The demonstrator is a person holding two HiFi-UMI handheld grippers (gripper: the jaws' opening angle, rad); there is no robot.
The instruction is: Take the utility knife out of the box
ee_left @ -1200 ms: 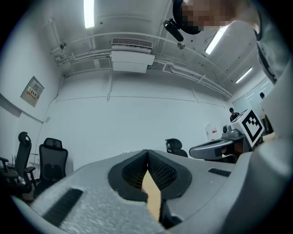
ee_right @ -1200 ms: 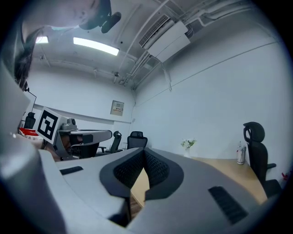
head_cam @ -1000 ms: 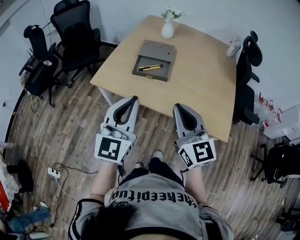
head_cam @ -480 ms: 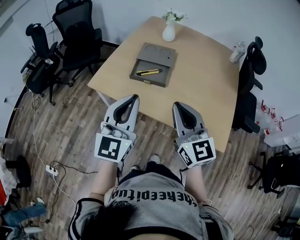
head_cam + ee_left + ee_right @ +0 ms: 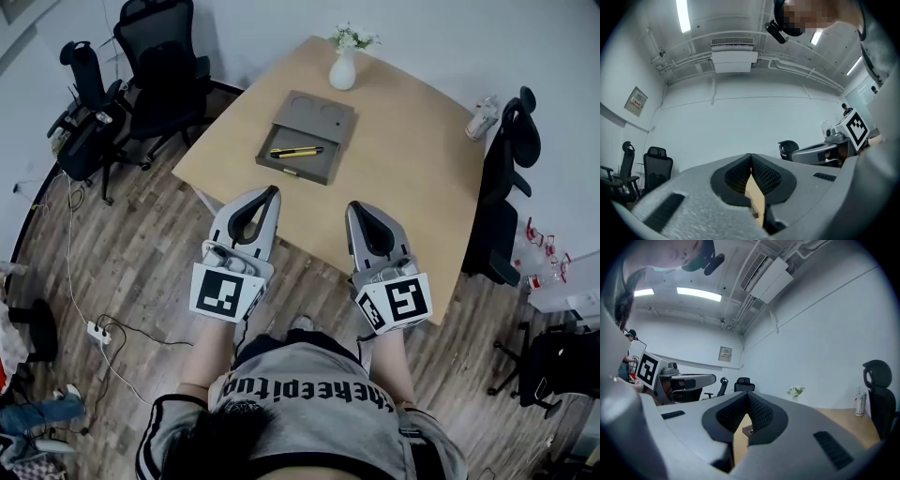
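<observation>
Knife (image 5: 296, 151) lies well beyond jaws.

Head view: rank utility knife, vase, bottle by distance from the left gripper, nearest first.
1. utility knife: in the open box, just ahead of the left gripper.
2. vase: far edge of the table, beyond the box.
3. bottle: table's far right corner.

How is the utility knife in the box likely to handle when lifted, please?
The utility knife looks slim and straight, so probably stiff and light. It lies flat in the box, so rolling seems unlikely; its narrow body might slip.
</observation>
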